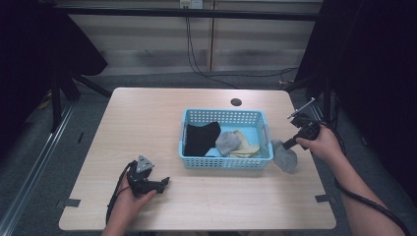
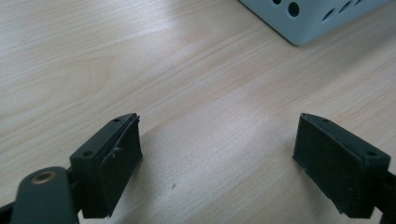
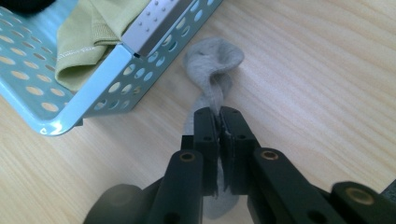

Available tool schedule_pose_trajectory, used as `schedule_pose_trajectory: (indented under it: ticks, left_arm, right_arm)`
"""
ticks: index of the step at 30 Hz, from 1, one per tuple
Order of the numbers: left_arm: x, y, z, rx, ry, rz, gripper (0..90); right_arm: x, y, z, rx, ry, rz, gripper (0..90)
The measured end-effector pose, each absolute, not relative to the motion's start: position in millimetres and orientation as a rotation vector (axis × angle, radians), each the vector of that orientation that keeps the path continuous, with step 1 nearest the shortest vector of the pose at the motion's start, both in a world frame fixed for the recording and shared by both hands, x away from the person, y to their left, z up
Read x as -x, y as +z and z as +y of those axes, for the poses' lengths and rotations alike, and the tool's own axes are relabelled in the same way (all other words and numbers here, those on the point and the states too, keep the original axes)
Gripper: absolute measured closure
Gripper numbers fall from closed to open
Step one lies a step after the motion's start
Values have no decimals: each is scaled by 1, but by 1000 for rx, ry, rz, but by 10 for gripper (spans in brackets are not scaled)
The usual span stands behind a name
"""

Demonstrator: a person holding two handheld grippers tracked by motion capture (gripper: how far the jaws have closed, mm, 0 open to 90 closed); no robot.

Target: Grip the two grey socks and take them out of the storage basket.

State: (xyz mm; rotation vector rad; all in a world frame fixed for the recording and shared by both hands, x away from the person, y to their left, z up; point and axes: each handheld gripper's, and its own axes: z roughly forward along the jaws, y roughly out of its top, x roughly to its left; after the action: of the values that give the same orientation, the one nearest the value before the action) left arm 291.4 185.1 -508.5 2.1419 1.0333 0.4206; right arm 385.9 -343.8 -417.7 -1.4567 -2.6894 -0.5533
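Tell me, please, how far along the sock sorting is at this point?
Three socks, black, grey and beige, already lie in the blue basket. The right tongs grip another grey sock on the table beside the basket; lifting it in remains. The left tongs rest open.

Wooden bench (image 1: 147, 123) with a blue basket (image 1: 223, 163) of clothing.

The perforated light-blue basket sits right of the bench's centre, nearer the right edge. Inside lie a black garment (image 1: 200, 137) at its left, a grey sock (image 1: 227, 142) in the middle and pale yellow socks (image 1: 246, 146) at its right. A small dark round hole (image 1: 236, 102) marks the bench near its far edge.
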Motion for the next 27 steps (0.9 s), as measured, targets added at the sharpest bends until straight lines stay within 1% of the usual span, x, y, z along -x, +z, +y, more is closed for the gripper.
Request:
schedule_pose_trajectory:
  ticks: [1, 3, 5, 7, 10, 12, 14, 18, 27]
  left_arm:
    - [-291, -509, 185, -2141, 420, 1034, 144]
    - [-291, -509, 184, -2128, 419, 1041, 144]
    - [-291, -509, 185, -2141, 420, 1034, 144]
    - [-291, -509, 185, -2141, 420, 1034, 144]
    - [-291, -509, 185, -2138, 420, 1036, 144]
    - [-291, -509, 184, -2128, 419, 1041, 144]
    - [-291, -509, 185, -2141, 420, 1034, 144]
    - [-291, -509, 185, -2141, 420, 1034, 144]
    - [-291, -509, 184, -2126, 419, 1045, 144]
  right_arm:
    - [-386, -418, -343, 1469, -550, -2695, 771]
    - [-386, -417, -342, 1478, -561, -2702, 744]
    - [-386, -416, -341, 1477, -555, -2718, 686]
    - [-387, -413, -341, 1480, -548, -2734, 655]
    - [-387, -404, -339, 1500, -526, -2773, 561]
    - [-387, -399, -337, 1504, -528, -2776, 551]
    - [-387, -393, -334, 1497, -559, -2796, 512]
    - [-390, -382, -324, 1481, -585, -2810, 485]
    - [-400, -370, -272, 1356, -630, -2860, 452]
